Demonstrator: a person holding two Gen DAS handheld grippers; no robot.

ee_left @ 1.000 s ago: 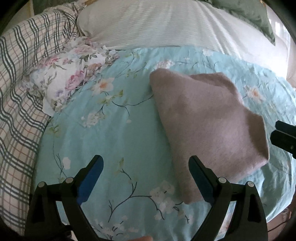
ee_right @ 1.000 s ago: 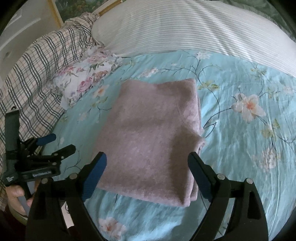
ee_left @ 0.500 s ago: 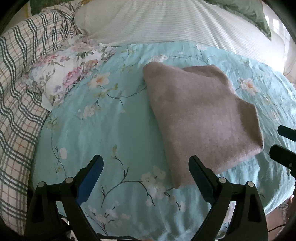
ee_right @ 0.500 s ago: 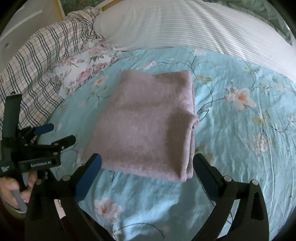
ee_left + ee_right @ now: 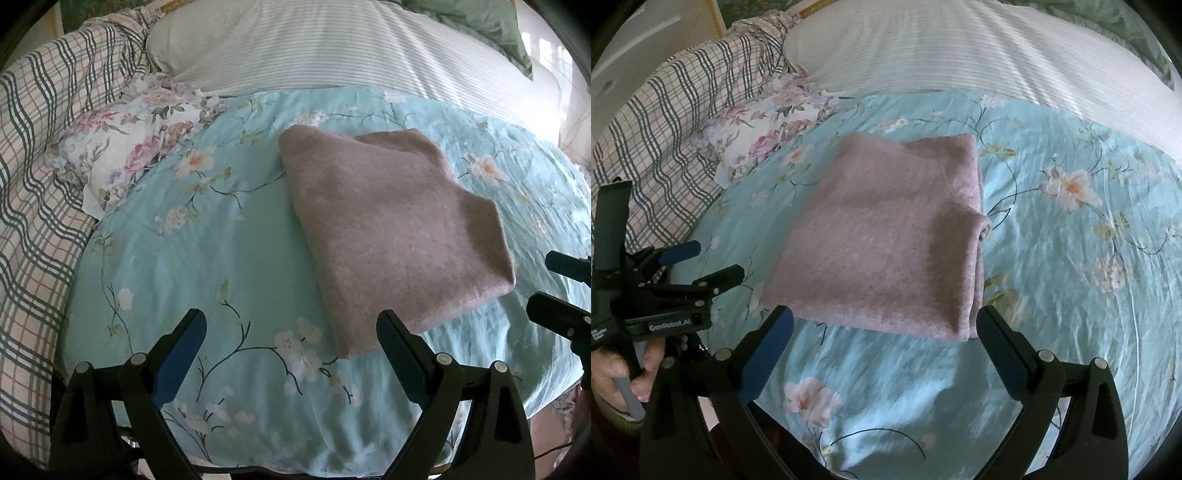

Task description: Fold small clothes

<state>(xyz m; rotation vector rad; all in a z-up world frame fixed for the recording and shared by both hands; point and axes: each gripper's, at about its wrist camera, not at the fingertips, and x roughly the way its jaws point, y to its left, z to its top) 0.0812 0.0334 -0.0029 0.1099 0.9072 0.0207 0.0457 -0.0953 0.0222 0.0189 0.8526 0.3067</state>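
Observation:
A folded mauve knit garment lies flat on the light-blue floral bedspread; it also shows in the right wrist view. My left gripper is open and empty, held above the spread just in front of and left of the garment's near corner. My right gripper is open and empty, just in front of the garment's near edge. The left gripper also shows at the left of the right wrist view, open. The right gripper's fingers show at the right edge of the left wrist view.
A floral cloth lies bunched at the far left of the spread. A plaid blanket runs along the left side. A striped white pillow lies across the back. The bed's near edge is just below my grippers.
Both grippers have drawn back toward the bed's near edge, away from the garment, and stayed open. The garment has not moved.

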